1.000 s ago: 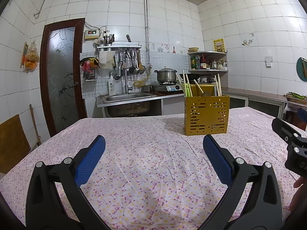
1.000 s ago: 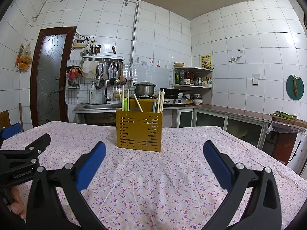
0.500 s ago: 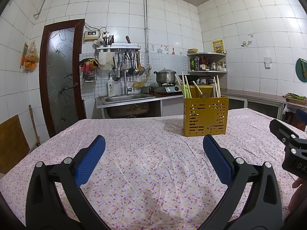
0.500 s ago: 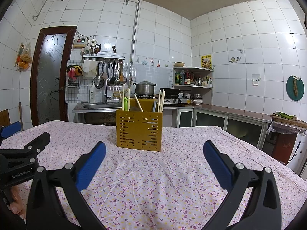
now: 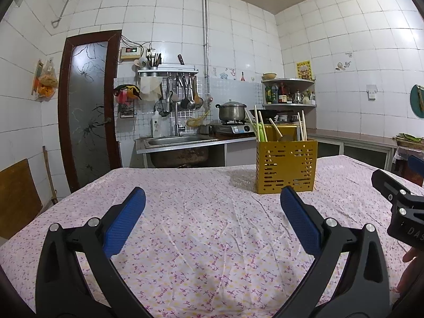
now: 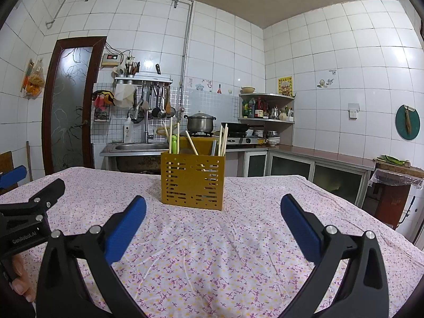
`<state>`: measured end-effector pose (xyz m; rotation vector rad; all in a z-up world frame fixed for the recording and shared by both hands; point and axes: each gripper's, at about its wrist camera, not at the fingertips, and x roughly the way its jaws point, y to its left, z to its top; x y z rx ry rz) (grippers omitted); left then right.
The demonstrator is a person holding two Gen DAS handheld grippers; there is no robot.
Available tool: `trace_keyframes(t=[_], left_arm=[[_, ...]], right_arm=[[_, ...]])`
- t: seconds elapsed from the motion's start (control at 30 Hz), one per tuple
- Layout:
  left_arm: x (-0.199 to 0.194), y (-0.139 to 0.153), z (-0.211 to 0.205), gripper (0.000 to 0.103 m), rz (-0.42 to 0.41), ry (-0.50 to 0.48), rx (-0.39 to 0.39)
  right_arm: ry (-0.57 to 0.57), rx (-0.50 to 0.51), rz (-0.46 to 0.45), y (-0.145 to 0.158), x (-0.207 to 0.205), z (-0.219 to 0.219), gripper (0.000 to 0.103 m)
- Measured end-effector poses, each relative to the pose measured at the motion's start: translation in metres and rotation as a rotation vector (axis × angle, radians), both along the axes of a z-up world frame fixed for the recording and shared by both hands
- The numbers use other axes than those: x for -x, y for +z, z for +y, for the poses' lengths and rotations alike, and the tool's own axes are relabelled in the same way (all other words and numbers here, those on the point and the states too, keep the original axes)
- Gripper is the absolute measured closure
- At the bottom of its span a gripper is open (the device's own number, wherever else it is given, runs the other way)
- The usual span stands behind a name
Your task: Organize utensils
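A yellow perforated utensil holder (image 5: 286, 166) (image 6: 193, 180) stands upright on the floral tablecloth, at the far right in the left wrist view and at centre in the right wrist view. Wooden chopsticks (image 6: 222, 137) and a green utensil (image 6: 173, 144) stick up out of it. My left gripper (image 5: 212, 204) hovers over the cloth, open, nothing between its blue pads (image 5: 124, 220). My right gripper (image 6: 213, 206) is open too, empty, short of the holder. Each gripper shows at the edge of the other's view: the right one (image 5: 397, 212), the left one (image 6: 29, 212).
The table (image 5: 198, 233) with its pink floral cloth fills the foreground. Behind it are a steel sink (image 5: 177, 143), a stove with a pot (image 5: 232, 111), hanging ladles, a corner shelf of bottles (image 6: 265, 108) and a glass door (image 5: 84, 111). Low cabinets (image 6: 318, 175) run along the right wall.
Both views have tilted slightly; the holder sits a little lower in the left wrist frame. Both grippers stay open and empty.
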<state>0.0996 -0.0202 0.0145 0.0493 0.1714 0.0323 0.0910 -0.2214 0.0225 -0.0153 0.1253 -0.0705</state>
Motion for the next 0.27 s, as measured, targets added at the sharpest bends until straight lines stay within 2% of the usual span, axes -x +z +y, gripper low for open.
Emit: trace_keyframes(t=[0.27], left_arm=[[0.0019, -0.0006, 0.0010, 0.005, -0.001, -0.003, -0.001]], right_arm=[[0.000, 0.000, 0.001, 0.0000, 0.0003, -0.0003, 0.004]])
